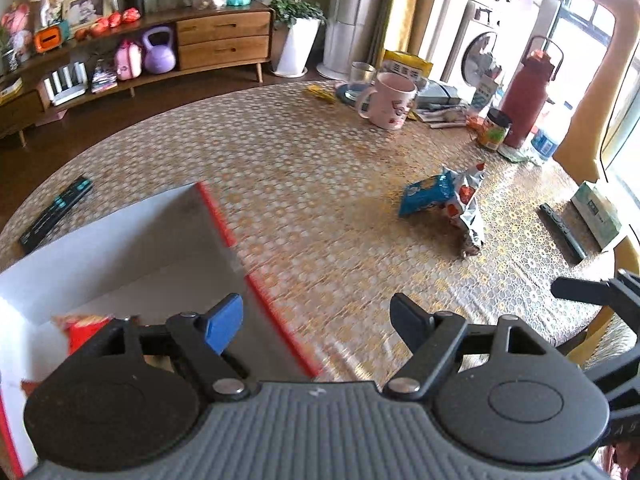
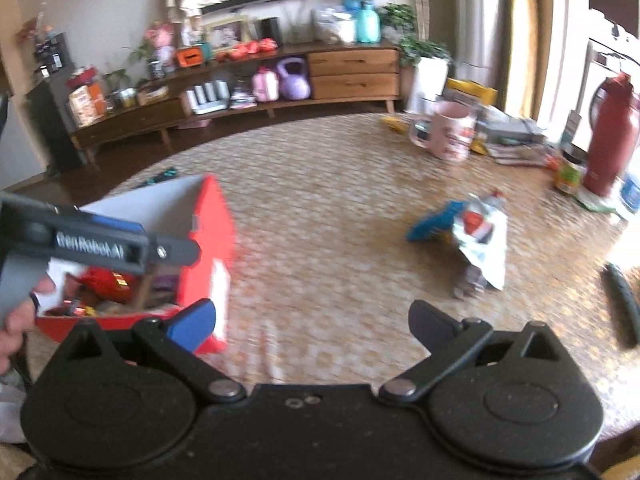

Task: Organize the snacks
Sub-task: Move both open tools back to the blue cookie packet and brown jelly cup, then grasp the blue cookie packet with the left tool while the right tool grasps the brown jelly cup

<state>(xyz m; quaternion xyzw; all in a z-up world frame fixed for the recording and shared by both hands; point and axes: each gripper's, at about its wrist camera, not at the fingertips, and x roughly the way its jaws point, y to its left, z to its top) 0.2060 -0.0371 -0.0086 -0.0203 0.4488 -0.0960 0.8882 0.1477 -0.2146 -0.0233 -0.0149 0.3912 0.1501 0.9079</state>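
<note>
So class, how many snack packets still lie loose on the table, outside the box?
2: a blue packet and a silver packet, touching mid-table; others may hide among the clutter.

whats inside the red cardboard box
The red cardboard box holds a jumble of snack packets, one bright red. The left gripper crossing in front and the box walls hide the rest.

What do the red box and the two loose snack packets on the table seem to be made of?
Red box with pale inner walls: probably cardboard, matte, thin flat panels. Blue snack packet and silver snack packet: glossy crinkled film, likely foil-lined plastic.
</note>
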